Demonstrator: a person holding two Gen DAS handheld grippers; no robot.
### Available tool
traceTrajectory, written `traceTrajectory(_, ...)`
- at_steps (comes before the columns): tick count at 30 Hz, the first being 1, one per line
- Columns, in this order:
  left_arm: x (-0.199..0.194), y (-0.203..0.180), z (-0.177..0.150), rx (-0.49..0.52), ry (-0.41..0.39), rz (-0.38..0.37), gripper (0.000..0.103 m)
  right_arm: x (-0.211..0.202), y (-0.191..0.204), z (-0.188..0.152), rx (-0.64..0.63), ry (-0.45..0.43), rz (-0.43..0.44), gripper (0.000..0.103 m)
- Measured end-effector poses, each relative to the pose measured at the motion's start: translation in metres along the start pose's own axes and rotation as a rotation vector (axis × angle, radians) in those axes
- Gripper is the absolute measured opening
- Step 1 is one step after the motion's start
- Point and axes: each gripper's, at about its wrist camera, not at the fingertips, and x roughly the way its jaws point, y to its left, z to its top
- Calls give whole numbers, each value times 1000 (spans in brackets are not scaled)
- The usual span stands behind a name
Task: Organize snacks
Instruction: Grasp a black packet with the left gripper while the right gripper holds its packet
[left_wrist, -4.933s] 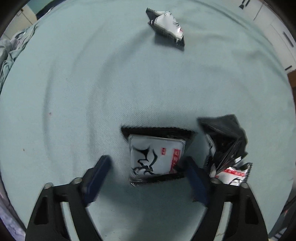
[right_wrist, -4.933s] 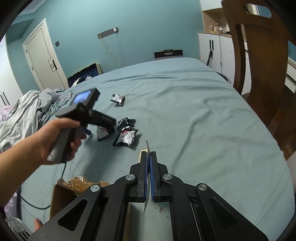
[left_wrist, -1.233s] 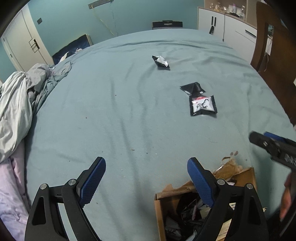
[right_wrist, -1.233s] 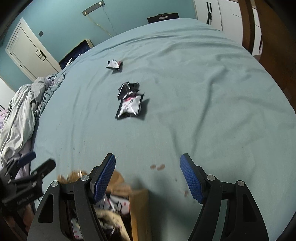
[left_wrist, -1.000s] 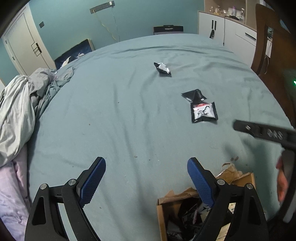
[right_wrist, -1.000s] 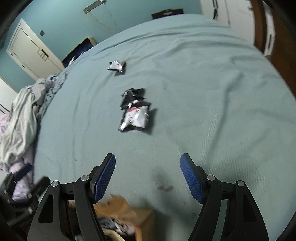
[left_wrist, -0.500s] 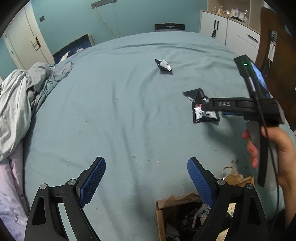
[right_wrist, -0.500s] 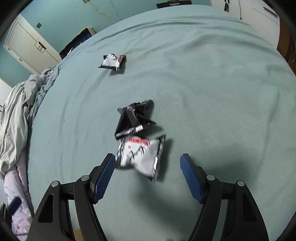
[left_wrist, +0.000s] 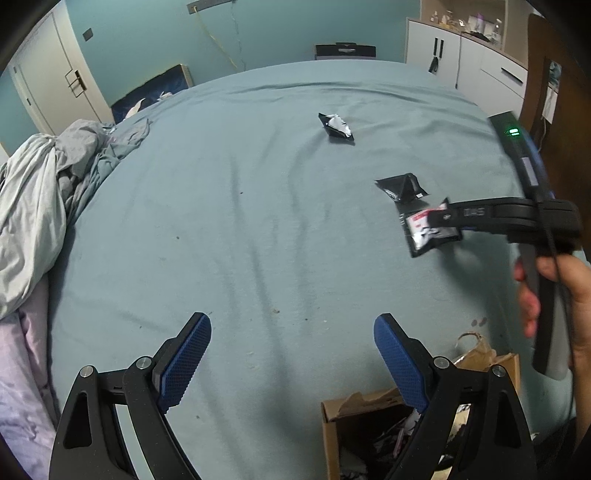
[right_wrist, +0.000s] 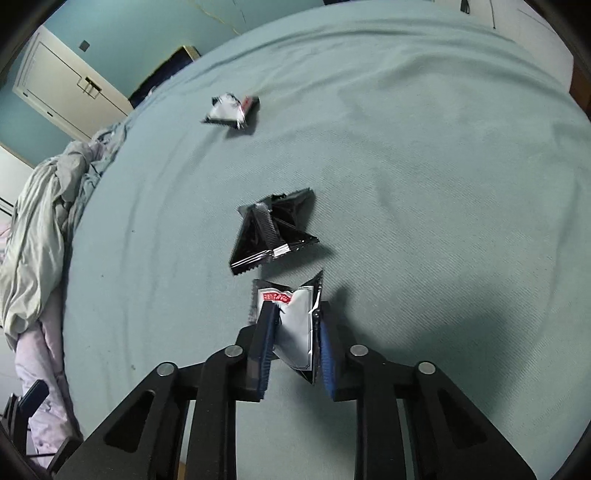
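Observation:
On the teal bed sheet (left_wrist: 258, 206) lie three snack packets. My right gripper (right_wrist: 295, 312) has its jaws closing around the nearest white and black packet (right_wrist: 293, 332), which buckles between the pads. Just beyond it lies a black packet (right_wrist: 273, 232), face down. A third packet (right_wrist: 231, 109) sits farther back. In the left wrist view the right gripper (left_wrist: 439, 218) grips that packet (left_wrist: 424, 236), with a hand (left_wrist: 569, 288) on its handle. My left gripper (left_wrist: 291, 343) hangs open above bare sheet, next to an open cardboard box (left_wrist: 332, 417) holding several packets.
Crumpled grey bedding (left_wrist: 33, 206) is heaped along the bed's left side. A wooden chair (left_wrist: 546, 74) and white cabinets (left_wrist: 461, 51) stand past the right edge. A white door (left_wrist: 44, 85) is at the far left.
My right gripper moved out from the box over the nearest packet, came down and its jaws closed in on it. The left gripper has stayed put and open.

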Motion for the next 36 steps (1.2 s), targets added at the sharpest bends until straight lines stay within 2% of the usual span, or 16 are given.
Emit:
traceTrajectory(4,-4,2,-2,1,-10,11,92,-40,3,-12,-9,-78,5,19)
traceTrajectory(9,-12,-2,0,15,-7,-22,92,-101,-3,-43,46,-157,10,19)
traceTrajectory(13,-9,-11,16,-7,32,-88,100,-149,-13,-82,102,-234,50,19)
traceTrajectory(17,6,-21,38,-30,84,-112,101,-181,-28,-126,128,-279,72,19)
traceTrajectory(21,35,-33,62,-73,141,-110,101,-196,-45,-155,138,-287,56,19)
traceTrajectory(24,62,-40,78,-125,199,-117,101,-203,-63,-162,166,-282,52,19)
traceTrajectory(27,93,-47,94,-172,251,-132,101,-200,-78,-157,216,-266,73,19)
traceTrajectory(31,128,-59,112,-216,312,-144,101,-177,-86,-141,248,-200,99,19)
traceTrajectory(36,155,-85,135,-202,321,-158,101,-153,-86,-126,246,-127,85,19)
